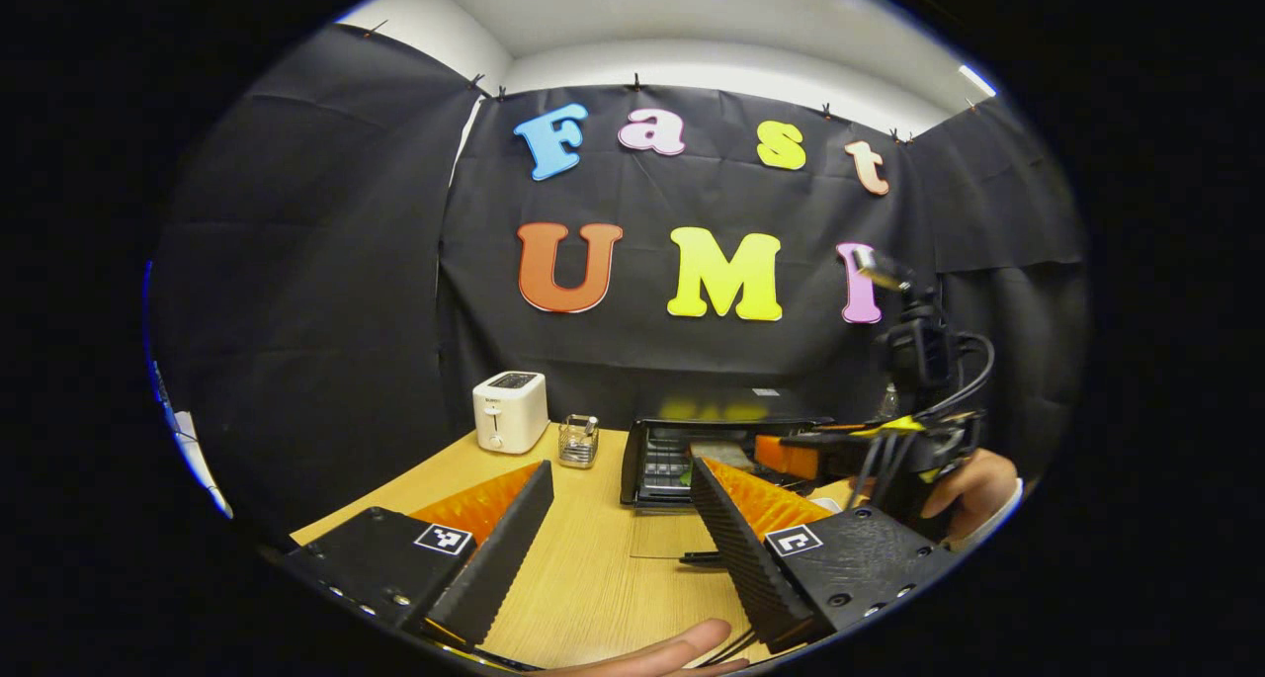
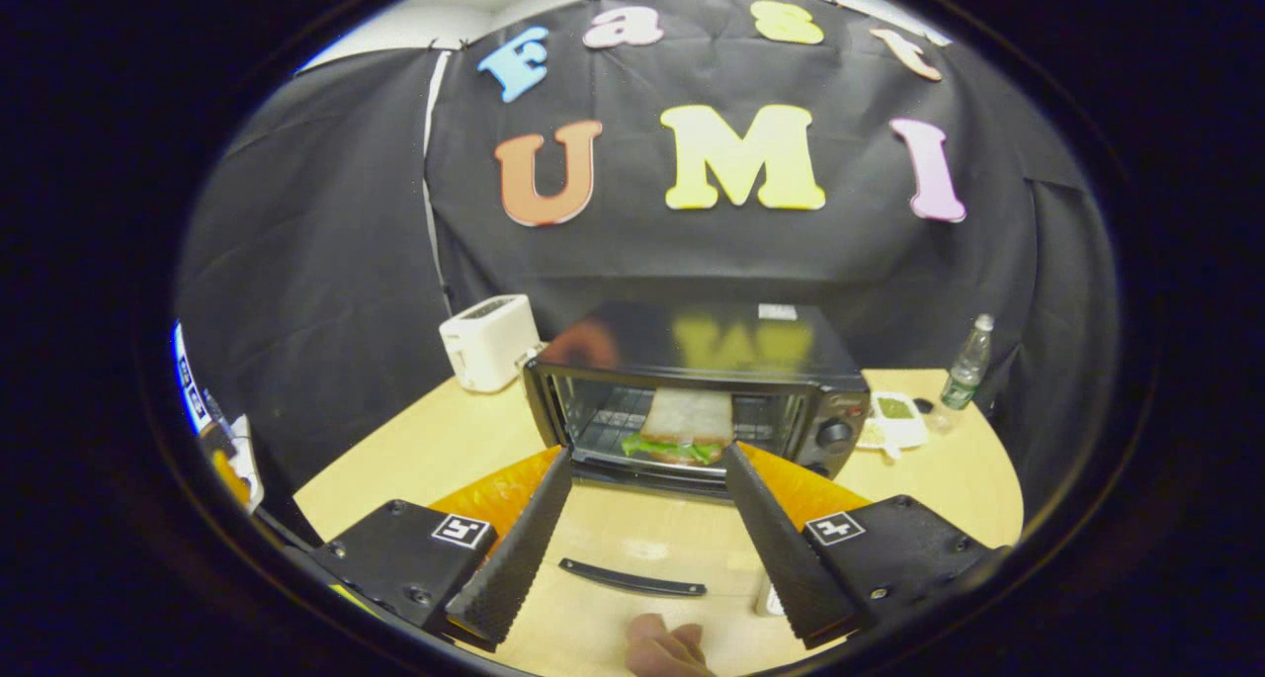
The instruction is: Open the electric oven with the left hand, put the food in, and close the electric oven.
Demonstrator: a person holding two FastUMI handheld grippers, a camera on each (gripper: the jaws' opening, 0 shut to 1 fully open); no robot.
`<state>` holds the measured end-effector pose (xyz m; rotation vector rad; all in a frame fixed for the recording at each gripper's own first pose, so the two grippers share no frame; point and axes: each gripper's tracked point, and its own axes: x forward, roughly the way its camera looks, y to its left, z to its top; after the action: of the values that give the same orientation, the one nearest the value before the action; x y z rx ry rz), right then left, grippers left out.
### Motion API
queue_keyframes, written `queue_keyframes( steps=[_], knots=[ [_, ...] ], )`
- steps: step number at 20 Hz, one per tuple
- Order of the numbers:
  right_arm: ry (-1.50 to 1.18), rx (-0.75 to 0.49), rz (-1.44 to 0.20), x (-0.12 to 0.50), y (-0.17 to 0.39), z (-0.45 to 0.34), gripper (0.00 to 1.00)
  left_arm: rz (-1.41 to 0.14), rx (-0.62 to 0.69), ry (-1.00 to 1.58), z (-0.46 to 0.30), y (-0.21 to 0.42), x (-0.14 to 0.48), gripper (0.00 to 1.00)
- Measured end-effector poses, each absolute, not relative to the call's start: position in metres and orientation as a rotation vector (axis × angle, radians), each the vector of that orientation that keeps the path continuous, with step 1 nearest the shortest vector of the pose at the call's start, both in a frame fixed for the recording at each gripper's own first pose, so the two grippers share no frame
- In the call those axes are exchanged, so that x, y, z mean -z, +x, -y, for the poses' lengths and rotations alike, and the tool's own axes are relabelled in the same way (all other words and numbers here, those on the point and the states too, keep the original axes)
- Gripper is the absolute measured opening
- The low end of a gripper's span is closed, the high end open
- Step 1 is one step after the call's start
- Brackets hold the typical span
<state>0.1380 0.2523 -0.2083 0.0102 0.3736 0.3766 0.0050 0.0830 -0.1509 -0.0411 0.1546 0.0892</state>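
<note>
The black electric oven [image 2: 692, 346] stands on the wooden table [image 2: 435, 450] with its glass door [image 2: 642, 544] folded down flat, handle [image 2: 632, 578] toward me. A sandwich [image 2: 684, 428] of white bread and green leaves lies on the rack inside. My right gripper [image 2: 647, 452] is open just in front of the cavity, its tips either side of the sandwich and not pressing on it. In the left gripper view the oven [image 1: 652, 430] is ahead. My left gripper [image 1: 621, 467] hangs open over the table, holding nothing. The right gripper [image 1: 791, 448] and its hand [image 1: 973, 479] reach in from the right.
A white toaster [image 2: 484, 341] stands left of the oven, with a small glass holder [image 1: 578, 442] beside it. Right of the oven are a small dish of green food [image 2: 894, 415] and a plastic bottle [image 2: 967, 366]. A fingertip [image 2: 662, 647] shows at the bottom edge.
</note>
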Motion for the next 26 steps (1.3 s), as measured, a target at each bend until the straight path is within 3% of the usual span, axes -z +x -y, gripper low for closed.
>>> queue_keyframes(
  steps=[5,6,7,21,22,23,24,26],
  knots=[
    [0.108,-0.356,-0.221,0.142,0.097,-0.196,1.0,-0.24,-0.069,-0.057,-0.066,0.031,0.186,0.92],
    [0.123,-0.344,-0.196,0.131,0.091,-0.182,0.89,-0.262,-0.064,-0.058,-0.06,0.037,0.197,0.92],
    [0.132,-0.33,-0.178,0.121,0.087,-0.168,1.0,-0.286,-0.056,-0.055,-0.052,0.041,0.207,0.93],
    [0.138,-0.133,-0.008,0.052,0.052,-0.003,1.0,-0.649,0.107,-0.013,0.063,0.073,0.367,0.93],
    [0.138,-0.126,-0.001,0.051,0.05,0.003,0.89,-0.667,0.105,-0.005,0.067,0.073,0.375,0.93],
    [0.137,-0.119,0.006,0.05,0.048,0.009,0.89,-0.684,0.106,0.002,0.068,0.071,0.381,0.93],
    [0.132,-0.114,0.016,0.048,0.045,0.014,1.0,-0.696,0.104,0.005,0.07,0.071,0.387,0.93],
    [0.124,-0.101,0.037,0.046,0.038,0.025,1.0,-0.711,0.098,0.002,0.072,0.073,0.394,0.93]
  ],
)
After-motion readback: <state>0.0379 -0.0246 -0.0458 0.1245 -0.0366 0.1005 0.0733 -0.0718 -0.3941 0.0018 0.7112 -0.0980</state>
